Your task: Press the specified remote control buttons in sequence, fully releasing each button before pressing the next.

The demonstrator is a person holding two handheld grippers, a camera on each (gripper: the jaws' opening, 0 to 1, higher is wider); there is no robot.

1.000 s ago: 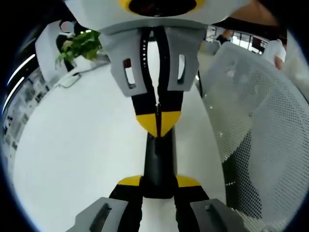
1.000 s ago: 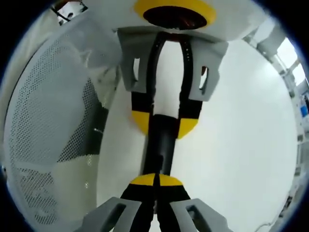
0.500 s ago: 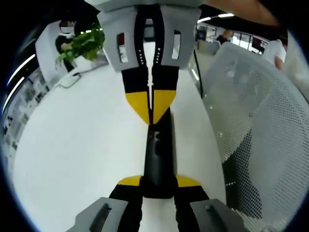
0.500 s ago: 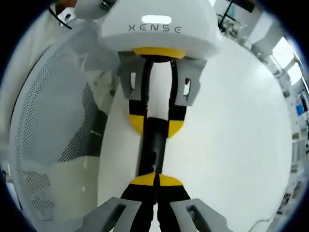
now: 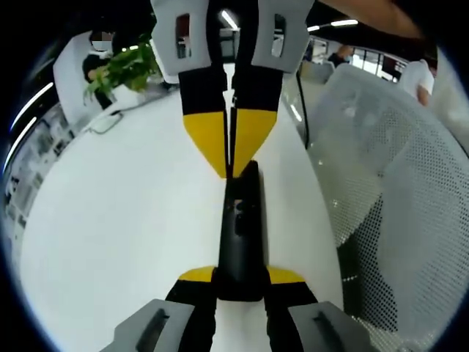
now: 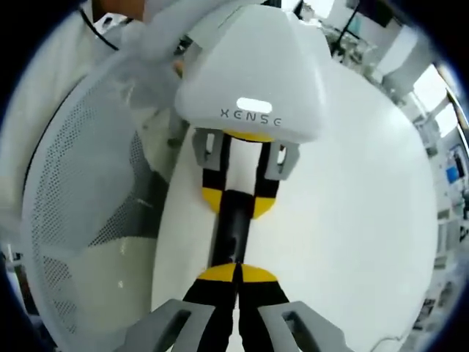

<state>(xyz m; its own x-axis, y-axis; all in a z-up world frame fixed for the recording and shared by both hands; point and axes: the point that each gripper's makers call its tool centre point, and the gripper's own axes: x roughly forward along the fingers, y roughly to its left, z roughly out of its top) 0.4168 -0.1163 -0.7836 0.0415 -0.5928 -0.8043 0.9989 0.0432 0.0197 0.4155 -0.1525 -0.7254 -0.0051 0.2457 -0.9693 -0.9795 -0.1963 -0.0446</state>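
Observation:
A slim black remote control (image 5: 240, 235) is held level over the white table (image 5: 124, 205). My left gripper (image 5: 240, 277) is shut on its near end, with a yellow-tipped jaw on each side. My right gripper (image 5: 231, 172) comes in from the top of the left gripper view, shut, its two yellow tips together on the remote's far end. In the right gripper view my right gripper (image 6: 236, 270) is shut at the near end of the remote (image 6: 231, 227). The left gripper (image 6: 238, 202), under its white body, clamps the other end.
A white mesh chair (image 5: 396, 169) stands close beside the table's edge, and it is the chair (image 6: 80, 191) on the left of the right gripper view. A green plant (image 5: 124, 67) sits at the table's far end. The table (image 6: 352, 205) spreads wide and bare to the right.
My right gripper has drawn back along the remote, its shut tips sliding from the middle to the far end. The left gripper has kept its hold.

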